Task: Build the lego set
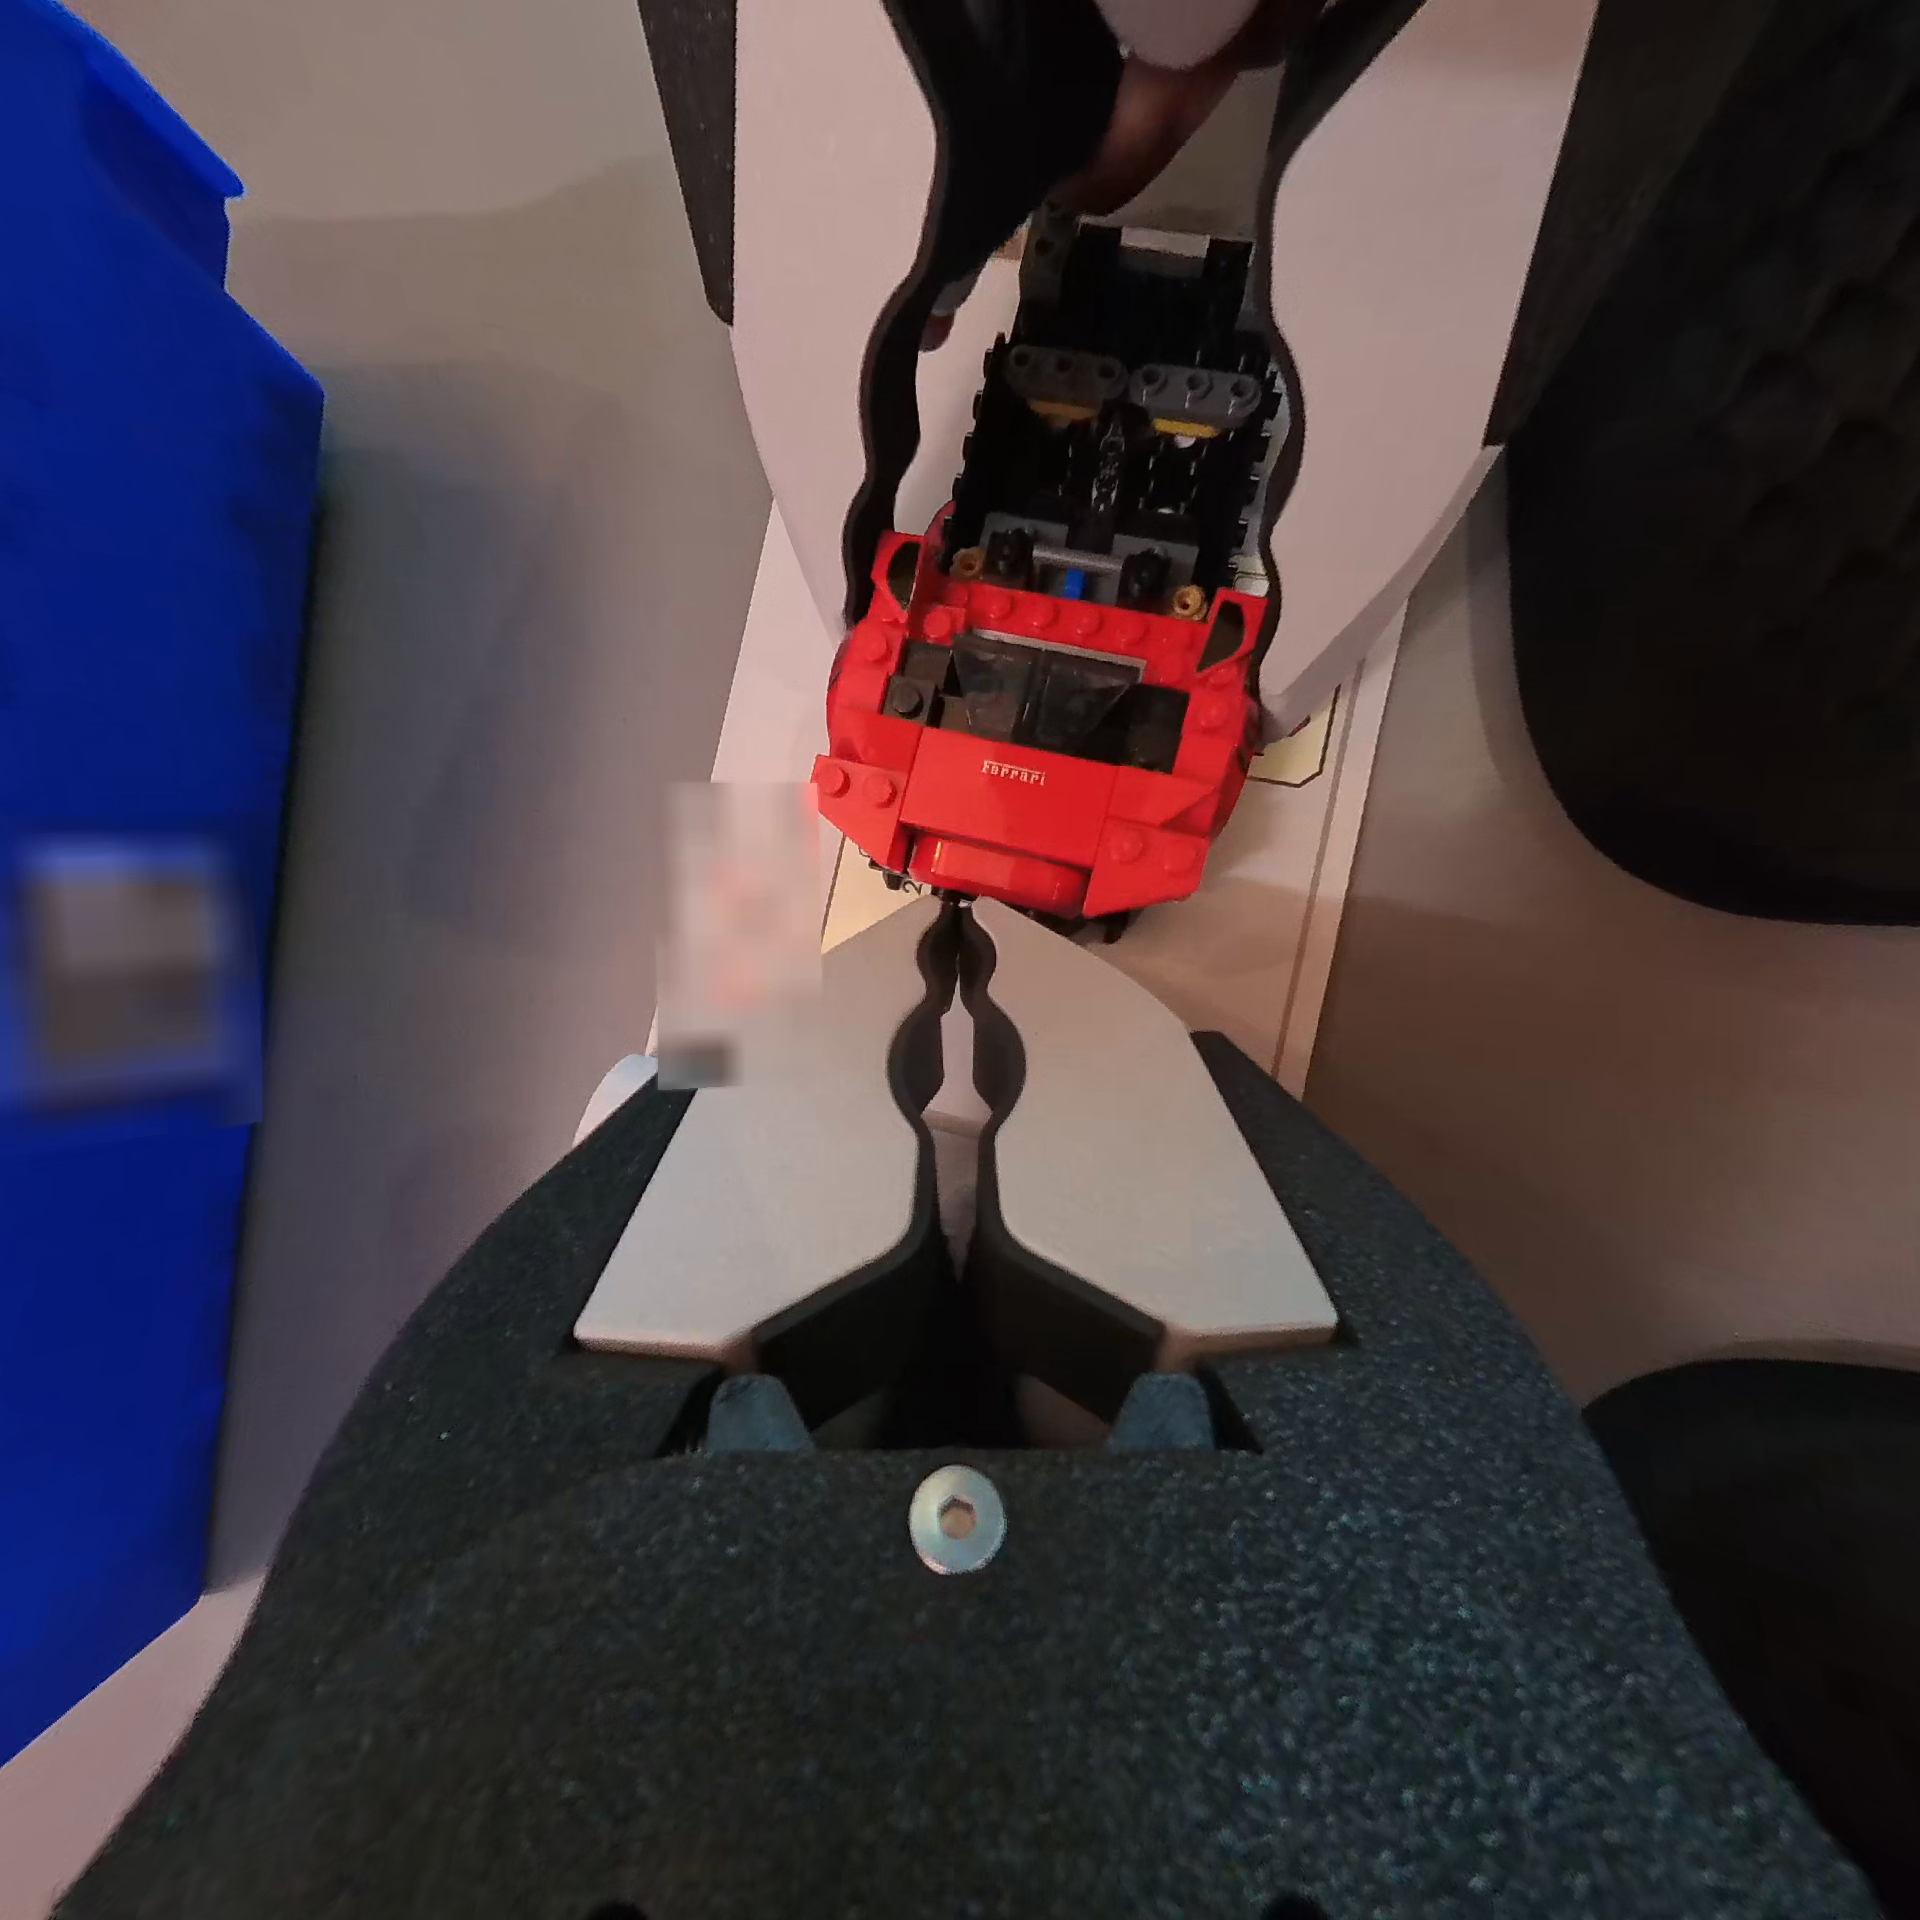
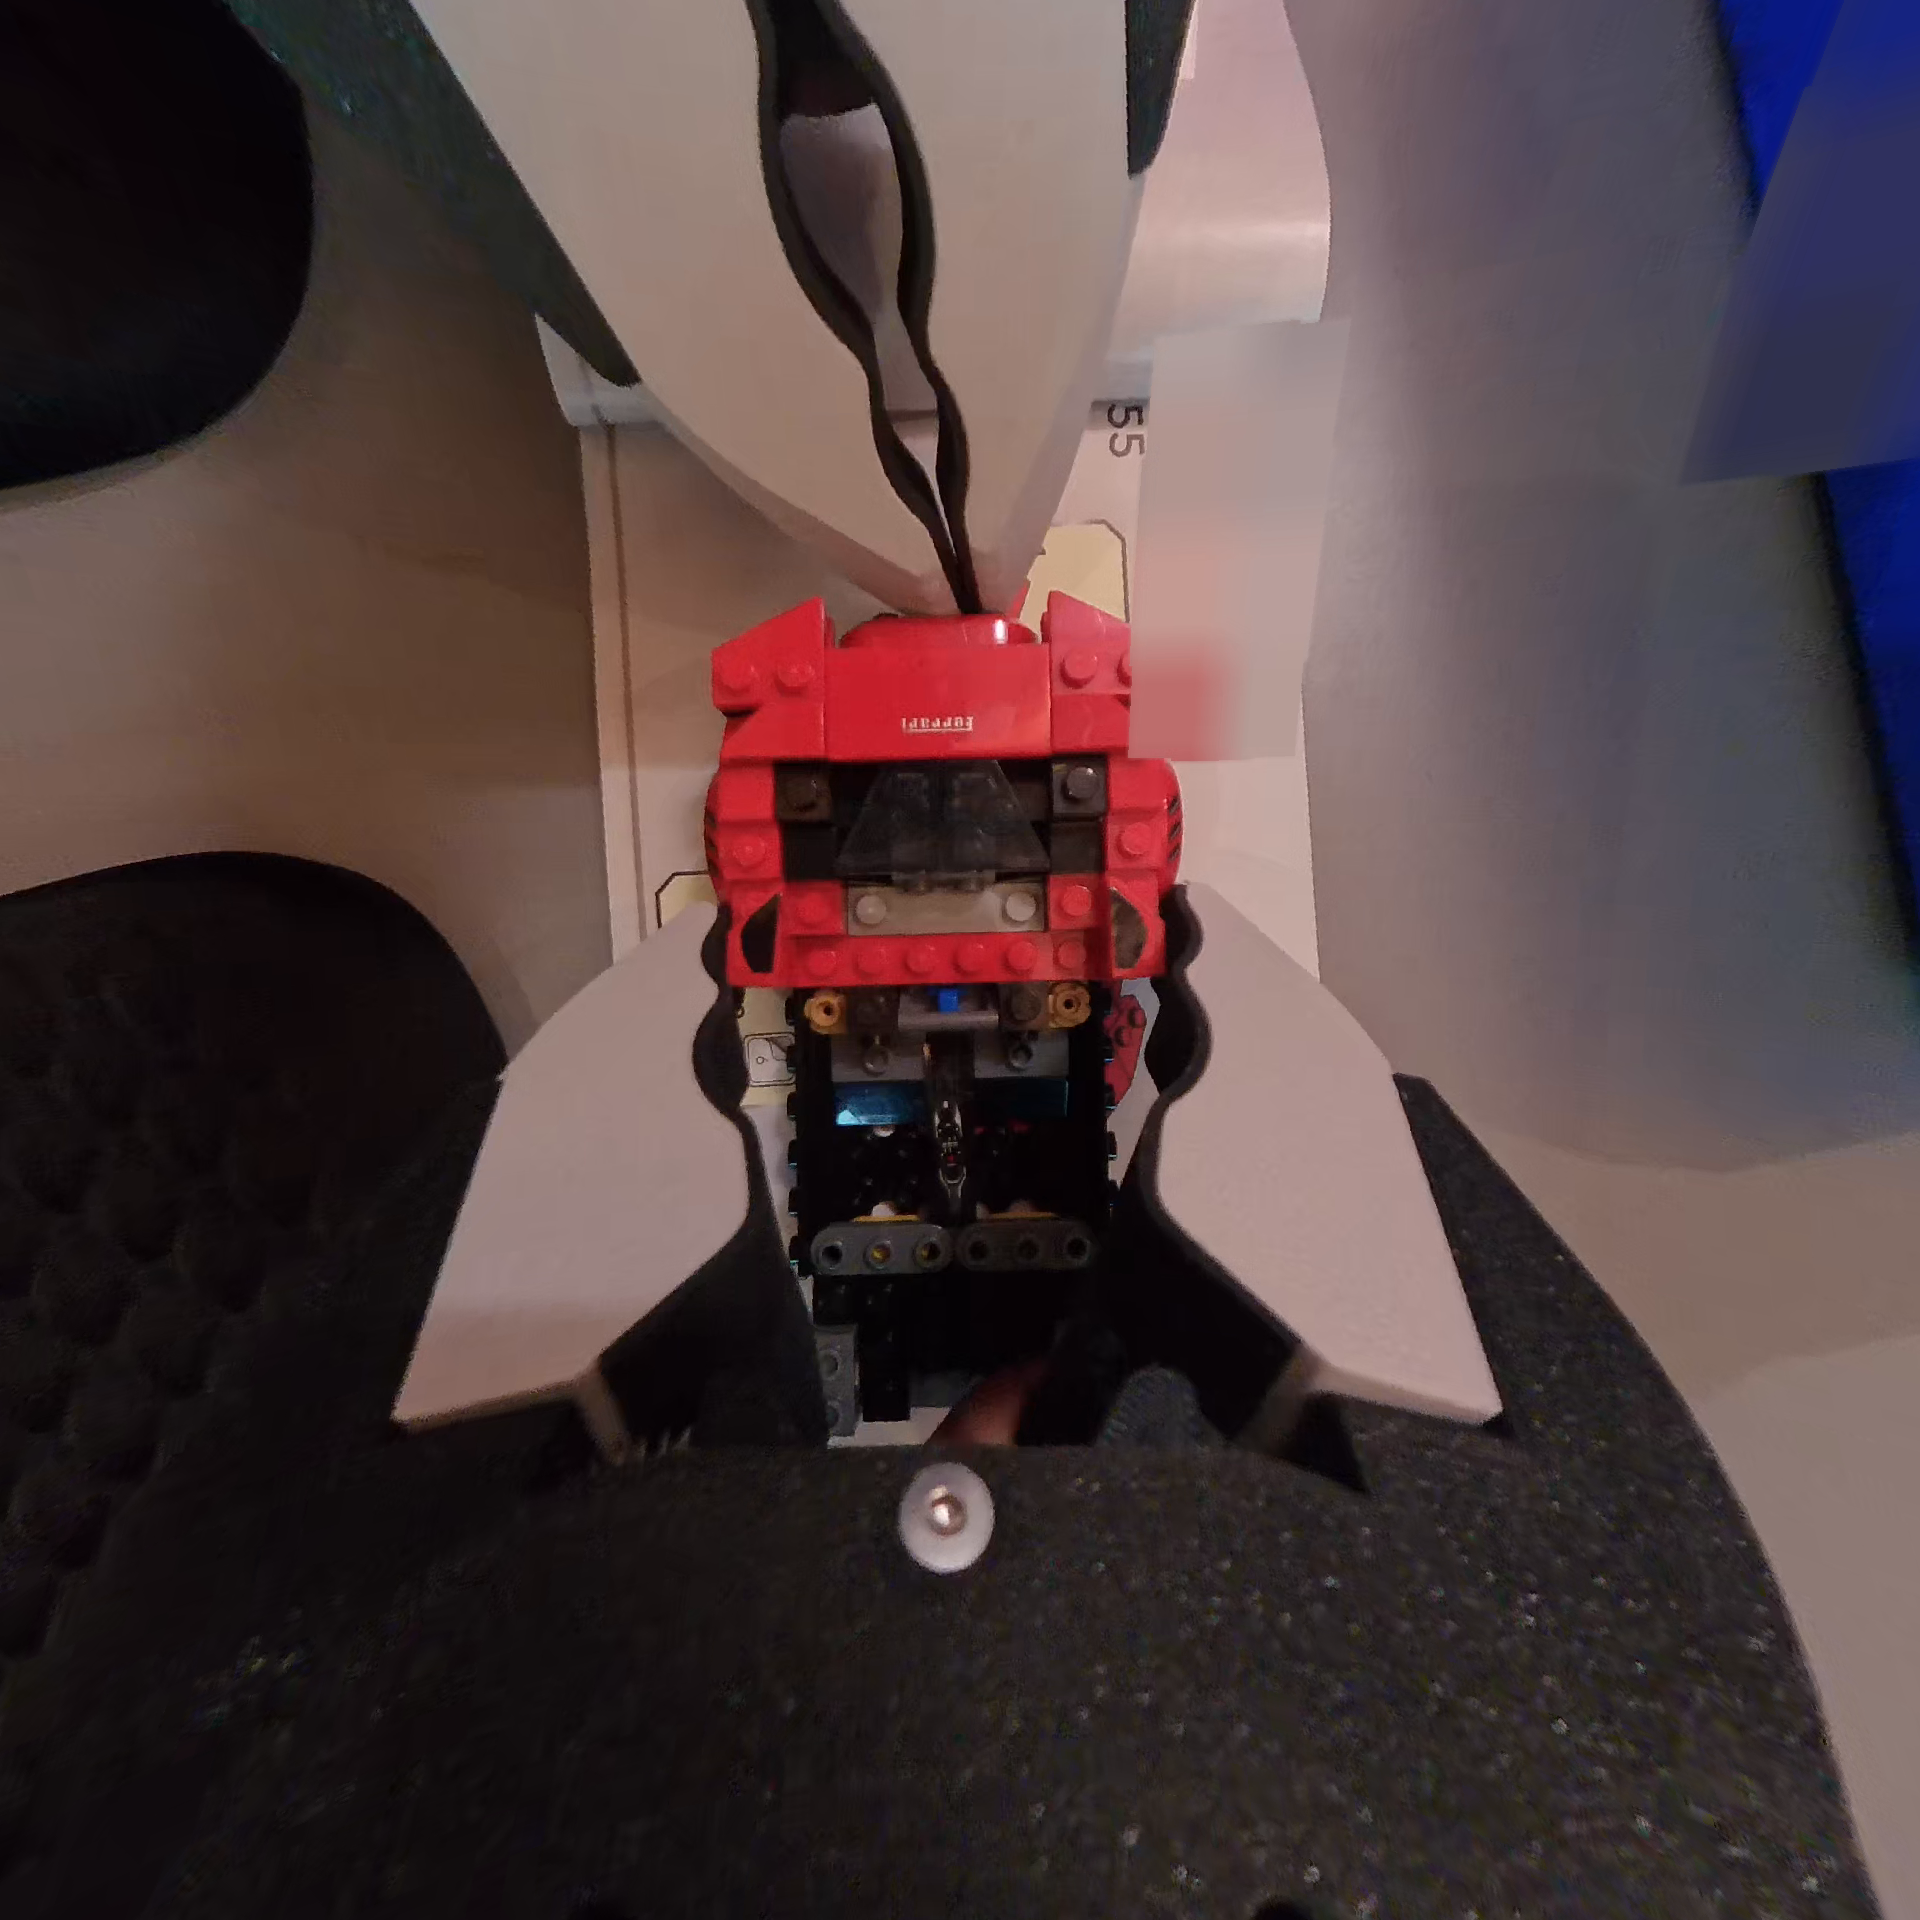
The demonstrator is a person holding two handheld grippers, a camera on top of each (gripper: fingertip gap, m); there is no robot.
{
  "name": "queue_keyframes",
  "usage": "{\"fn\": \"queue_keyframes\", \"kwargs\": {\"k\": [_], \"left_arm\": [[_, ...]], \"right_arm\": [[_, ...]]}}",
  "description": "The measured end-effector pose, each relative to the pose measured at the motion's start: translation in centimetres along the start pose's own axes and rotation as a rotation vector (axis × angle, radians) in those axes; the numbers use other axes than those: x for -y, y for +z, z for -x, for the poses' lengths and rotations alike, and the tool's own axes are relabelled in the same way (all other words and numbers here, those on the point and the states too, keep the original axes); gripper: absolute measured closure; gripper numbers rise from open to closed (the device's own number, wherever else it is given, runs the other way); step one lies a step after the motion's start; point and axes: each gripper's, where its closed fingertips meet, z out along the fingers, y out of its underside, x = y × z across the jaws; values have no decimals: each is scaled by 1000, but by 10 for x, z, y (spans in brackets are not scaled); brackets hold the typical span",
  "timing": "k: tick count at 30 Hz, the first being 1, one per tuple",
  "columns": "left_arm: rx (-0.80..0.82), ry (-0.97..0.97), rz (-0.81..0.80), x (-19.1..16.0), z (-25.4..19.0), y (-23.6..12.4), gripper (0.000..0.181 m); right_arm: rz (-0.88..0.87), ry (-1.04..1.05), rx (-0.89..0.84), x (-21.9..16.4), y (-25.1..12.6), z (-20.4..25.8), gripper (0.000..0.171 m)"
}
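While we are looking along both grippers, we are counting one lego car, partly built, with a red end and an open black frame behind it. It is standing over one white instruction booklet that is lying on the pale table.

We are seeing two grippers. The left gripper is reaching to the red end of the car; its jaws are pressed together almost fully, and the tips are touching a small dark part under the red edge, but we cannot tell if they are really pinching it. The right gripper is coming from the opposite end; its jaws are spread, and each finger is lying along one side of the black frame, close to it. We cannot tell if the pads are pressing the frame or only standing just beside it.

One blue bin is standing at the left in the left wrist view, well apart from the car, and bare table is lying between them. Dark rounded shapes are filling the right side, near the booklet edge.

One red slope of the car is carrying small white lettering, and the booklet is showing a printed number near its edge.
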Motion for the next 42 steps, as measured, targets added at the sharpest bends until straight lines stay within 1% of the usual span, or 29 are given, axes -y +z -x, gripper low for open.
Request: {"fn": "queue_keyframes", "kwargs": {"k": [15,19,21,25,27,31,35,42], "left_arm": [[45,-5,49,-1,1,2,181],[4,3,44,-7,-1,-4,181],[-11,31,-34,-2,1,-12,181],[-107,51,-256,28,-4,-20,181],[-140,58,-287,33,-6,-17,181],[-157,43,-262,28,-4,-8,181],[-193,1,-241,27,-7,-7,181],[-186,29,-193,26,-8,-6,181]], "right_arm": [[-16,4,1,1,0,0,95],[-22,4,3,2,1,1,95],[-23,1,4,2,0,1,94],[-18,0,7,2,0,2,94],[-18,0,5,2,0,1,94],[-18,-1,7,2,0,1,94],[-17,-3,6,2,0,1,94],[-17,-2,4,2,1,1,94]]}}
